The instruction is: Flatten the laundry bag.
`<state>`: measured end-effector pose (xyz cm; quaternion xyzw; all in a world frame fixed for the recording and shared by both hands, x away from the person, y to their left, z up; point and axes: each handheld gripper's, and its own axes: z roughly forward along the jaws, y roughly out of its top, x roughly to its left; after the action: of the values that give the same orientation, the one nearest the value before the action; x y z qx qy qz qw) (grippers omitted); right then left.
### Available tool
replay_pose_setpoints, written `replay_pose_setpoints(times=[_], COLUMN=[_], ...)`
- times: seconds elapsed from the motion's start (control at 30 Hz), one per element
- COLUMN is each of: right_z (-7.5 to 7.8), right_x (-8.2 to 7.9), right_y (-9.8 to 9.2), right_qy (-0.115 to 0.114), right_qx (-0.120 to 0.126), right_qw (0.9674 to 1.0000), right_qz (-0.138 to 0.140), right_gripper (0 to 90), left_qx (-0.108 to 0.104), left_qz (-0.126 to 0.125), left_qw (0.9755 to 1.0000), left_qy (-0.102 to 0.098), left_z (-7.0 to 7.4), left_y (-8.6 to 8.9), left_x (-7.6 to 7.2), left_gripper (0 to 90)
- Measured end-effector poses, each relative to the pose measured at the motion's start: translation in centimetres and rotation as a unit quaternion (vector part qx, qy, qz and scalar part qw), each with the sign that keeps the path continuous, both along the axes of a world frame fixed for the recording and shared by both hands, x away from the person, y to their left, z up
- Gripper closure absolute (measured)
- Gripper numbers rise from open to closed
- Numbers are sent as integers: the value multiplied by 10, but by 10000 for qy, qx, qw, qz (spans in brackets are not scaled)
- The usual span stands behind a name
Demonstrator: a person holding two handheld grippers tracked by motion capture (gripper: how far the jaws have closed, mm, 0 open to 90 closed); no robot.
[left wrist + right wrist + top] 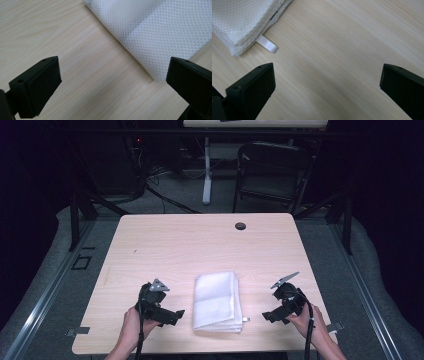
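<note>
Left tool (176,314) and right tool (267,316) both spread wide, empty, low over the pale wood tabletop (175,245). Folded white waffle-weave cloth (216,301) lies flat between them, just inboard of each, untouched; likely staged for a two-sided pickup.

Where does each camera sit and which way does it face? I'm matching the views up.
High view: above the person's side, looking forward and down at the table; forearms, left gripper, right gripper.
Left gripper view: between open jaws, at the towel.
Right gripper view: between open jaws, at the towel's tag.
All share the towel.
</note>
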<state>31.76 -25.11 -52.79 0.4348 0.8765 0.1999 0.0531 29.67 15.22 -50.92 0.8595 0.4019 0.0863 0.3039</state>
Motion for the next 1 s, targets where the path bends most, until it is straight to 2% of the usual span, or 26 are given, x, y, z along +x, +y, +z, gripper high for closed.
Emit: replay_pose_setpoints(times=[0.1,0.13,0.2,0.3,0.37,0.47,0.57,0.6,0.7,0.77,0.8,1.0], right_z=[1,1,1,1,1,0,0,1,-1,0,0,-2], right_x=[0,0,0,0,0,0,-1,0,0,1,1,2], right_y=[1,1,1,1,1,1,1,1,1,1,2,1], right_qy=[-2,-4,41,27,25,65,41,54,50,129,110,174], right_qx=[-20,-13,-8,24,77,142,138,62,140,-9,2,79], right_qw=[10000,10000,10000,10000,10000,9999,9999,10000,9999,9999,9999,9998], right_qz=[28,25,51,41,12,-19,-41,0,-25,71,42,61], right_gripper=[0,0,0,0,1,1,2,3,5,5,6,9], left_qx=[73,34,95,-26,4,64,159,186,275,346,417,507], left_qz=[-79,-105,-258,-415,-468,-646,-819,-858,-985,-1074,-1136,-1238], left_qw=[9999,9999,9996,9991,9989,9979,9965,9961,9947,9935,9925,9908], left_qy=[-92,-103,-96,12,19,56,-5,-43,-119,-128,-173,-184], left_z=[0,0,0,-1,-2,-6,-7,-7,-9,-11,-12,-15], left_y=[-11,-14,-21,-29,-33,-44,-56,-59,-71,-78,-83,-95], left_x=[-3,-4,-6,-6,-6,-7,-11,-12,-14,-14,-15,-14], left_gripper=[0,0,0,0,0,0,0,0,0,0,0,0])
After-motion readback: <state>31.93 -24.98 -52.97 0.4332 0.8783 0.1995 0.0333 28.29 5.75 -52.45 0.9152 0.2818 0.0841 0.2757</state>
